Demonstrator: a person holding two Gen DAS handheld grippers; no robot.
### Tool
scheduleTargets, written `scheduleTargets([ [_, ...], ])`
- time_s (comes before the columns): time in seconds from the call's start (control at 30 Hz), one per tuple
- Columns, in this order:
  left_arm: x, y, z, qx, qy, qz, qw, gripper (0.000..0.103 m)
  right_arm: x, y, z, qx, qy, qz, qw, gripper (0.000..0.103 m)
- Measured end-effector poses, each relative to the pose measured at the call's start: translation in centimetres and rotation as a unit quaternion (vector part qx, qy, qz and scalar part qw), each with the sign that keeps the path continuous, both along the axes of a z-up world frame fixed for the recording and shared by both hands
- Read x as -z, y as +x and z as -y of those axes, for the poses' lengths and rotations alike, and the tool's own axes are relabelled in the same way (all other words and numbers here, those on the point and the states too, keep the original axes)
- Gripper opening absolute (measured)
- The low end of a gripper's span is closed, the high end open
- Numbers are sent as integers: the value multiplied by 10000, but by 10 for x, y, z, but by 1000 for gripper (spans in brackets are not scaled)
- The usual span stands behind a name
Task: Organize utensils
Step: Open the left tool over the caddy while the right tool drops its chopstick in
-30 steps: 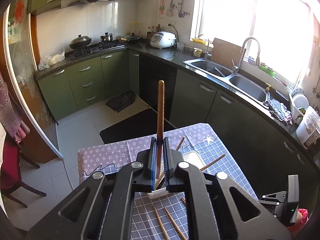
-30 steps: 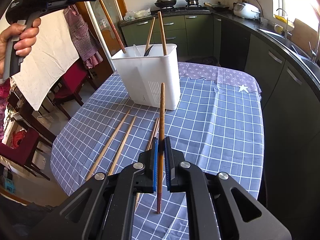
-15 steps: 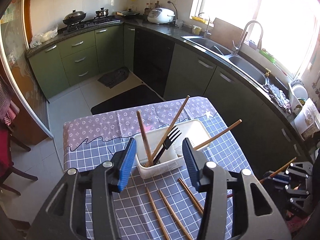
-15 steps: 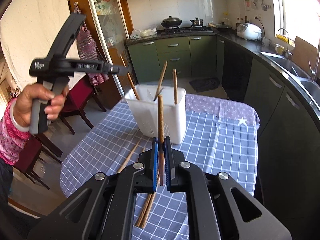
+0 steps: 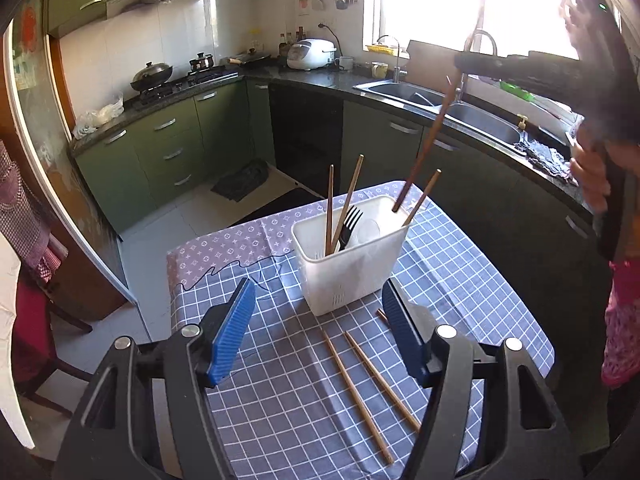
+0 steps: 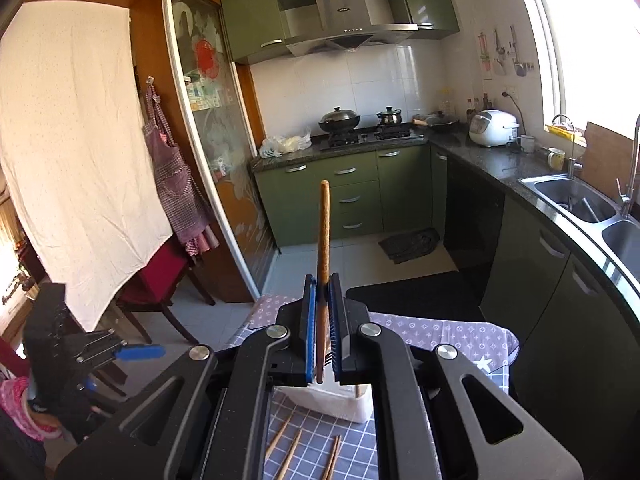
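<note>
A white utensil holder (image 5: 352,256) stands on the checked tablecloth. It holds a black fork (image 5: 350,220) and three wooden chopsticks. My left gripper (image 5: 318,320) is open and empty, above the table in front of the holder. My right gripper (image 6: 322,308) is shut on a dark wooden chopstick (image 6: 323,224), held upright over the holder (image 6: 332,404). In the left wrist view that chopstick (image 5: 428,140) hangs with its tip just above the holder's right compartment. Loose chopsticks (image 5: 360,388) lie on the cloth in front of the holder.
The table (image 5: 480,288) stands in a kitchen, with green cabinets (image 5: 168,152) and a sink (image 5: 440,108) along the walls beyond. A red chair (image 6: 156,284) stands to the left. The person's arm (image 5: 616,240) is at the table's right.
My left gripper let its chopstick go into the holder, opened and drew back. My right gripper lifted its chopstick from above the table to over the holder.
</note>
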State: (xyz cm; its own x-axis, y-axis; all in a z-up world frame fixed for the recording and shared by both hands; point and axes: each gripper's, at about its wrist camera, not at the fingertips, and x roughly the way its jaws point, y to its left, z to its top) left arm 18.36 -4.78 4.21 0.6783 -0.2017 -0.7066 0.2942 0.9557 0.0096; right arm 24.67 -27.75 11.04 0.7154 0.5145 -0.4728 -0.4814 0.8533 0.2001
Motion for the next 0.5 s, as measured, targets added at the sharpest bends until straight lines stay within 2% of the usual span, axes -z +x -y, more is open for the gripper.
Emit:
scheduleTargets([
  [0.3,27,-13,0,151,-15,-422,9990,63,59,45,-31,97,-520,-551,9971,7],
  [0.4,35,-12,0,130,-13,-519,9986,63,66,50,-36,73,-575,-586,9966,8],
  [0.5,41,-9,0,104,-10,-597,9982,63,60,45,-34,1,-479,-497,9976,8],
])
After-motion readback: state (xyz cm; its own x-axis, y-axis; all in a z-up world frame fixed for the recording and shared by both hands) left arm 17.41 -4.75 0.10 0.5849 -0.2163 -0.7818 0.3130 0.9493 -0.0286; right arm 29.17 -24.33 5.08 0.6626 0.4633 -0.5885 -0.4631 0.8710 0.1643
